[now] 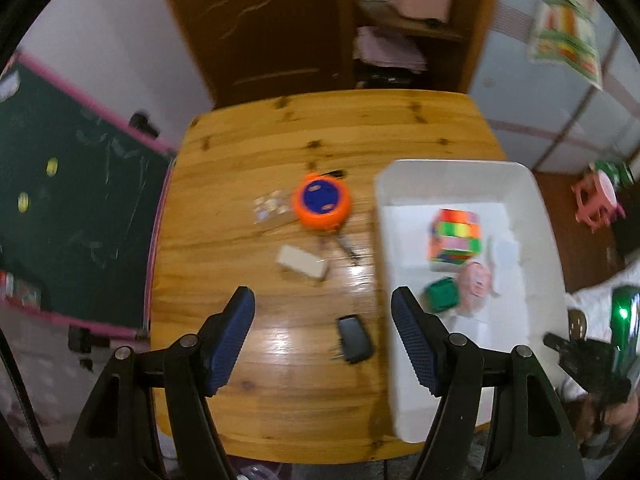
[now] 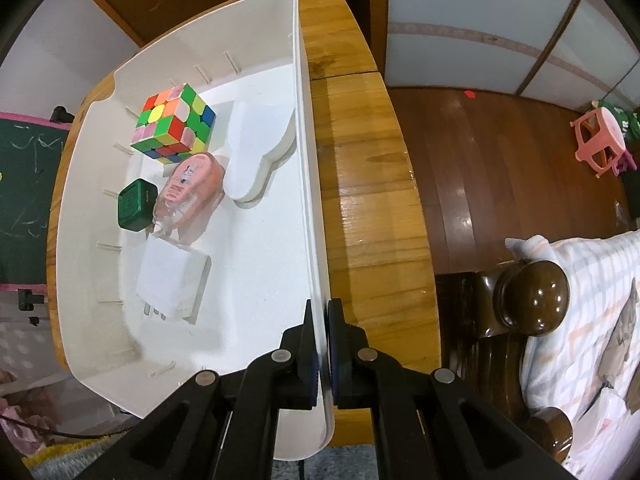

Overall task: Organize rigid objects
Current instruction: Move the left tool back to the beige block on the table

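Note:
A white bin (image 1: 536, 216) (image 2: 308, 128) stands on the right part of the wooden table (image 1: 248, 264). It holds a Rubik's cube (image 2: 173, 124) (image 1: 454, 234), a pink charger (image 2: 192, 188), a green cube (image 2: 134, 204) (image 1: 440, 294), a white charger (image 2: 172, 284) and a white flat piece (image 2: 258, 148). My right gripper (image 2: 323, 308) is shut on the bin's right wall. My left gripper (image 1: 322, 300) is open above the table, over a black charger (image 1: 354, 338). An orange tape measure (image 1: 322, 202), a white block (image 1: 302, 262) and a clear packet (image 1: 270, 208) lie farther off.
A key-like metal piece (image 1: 348, 248) lies by the tape measure. A green chalkboard (image 1: 72, 200) leans at the left. A wooden cabinet (image 1: 280, 24) stands behind the table. A bed (image 2: 592, 320) and a pink stool (image 2: 600, 140) are to the right.

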Tool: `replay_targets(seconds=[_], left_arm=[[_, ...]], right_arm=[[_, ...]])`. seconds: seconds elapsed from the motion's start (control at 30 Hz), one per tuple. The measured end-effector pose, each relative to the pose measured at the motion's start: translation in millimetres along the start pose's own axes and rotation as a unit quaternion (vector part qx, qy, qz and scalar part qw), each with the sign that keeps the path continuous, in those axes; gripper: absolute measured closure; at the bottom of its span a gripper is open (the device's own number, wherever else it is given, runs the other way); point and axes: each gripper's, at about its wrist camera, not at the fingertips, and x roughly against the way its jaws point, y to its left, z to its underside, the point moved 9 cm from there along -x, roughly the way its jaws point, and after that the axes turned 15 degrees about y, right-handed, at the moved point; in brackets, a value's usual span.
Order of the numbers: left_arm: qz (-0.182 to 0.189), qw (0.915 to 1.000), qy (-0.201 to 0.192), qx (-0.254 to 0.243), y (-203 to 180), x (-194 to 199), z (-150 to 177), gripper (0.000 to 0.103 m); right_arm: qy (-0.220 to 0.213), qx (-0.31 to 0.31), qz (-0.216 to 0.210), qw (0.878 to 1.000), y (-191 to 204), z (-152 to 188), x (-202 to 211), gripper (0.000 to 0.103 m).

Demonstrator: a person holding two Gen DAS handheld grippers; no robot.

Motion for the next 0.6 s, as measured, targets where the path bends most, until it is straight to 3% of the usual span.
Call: replay_targets(seconds=[0.1,0.23,0.37,0.6], left_arm=[[0.037,0.9977,0.03,0.048,24.9,-17.0,-1.6,0.029],[0.077,0.9875,0.079,0.112,45.6,-50.5,-7.5,0.029],[0.084,0.9788,0.11,0.151,51.1,-79.2,-19.4,0.029],[0.065,0.9609,0.158,0.218,52.6,-128.2,-37.8,0.029]], right_arm=[[0.001,-0.01,-0.001,1.0,-0.9,0.2,0.0,0.099],[0.001,-0.024,0.001,1.0,-2.0,0.5,0.3,0.099],[0.002,-0.038,0.002,0.999,-2.4,0.1,0.2,0.098],[0.005,-0.061,-0.001,0.998,-3.9,-0.3,0.0,0.097]])
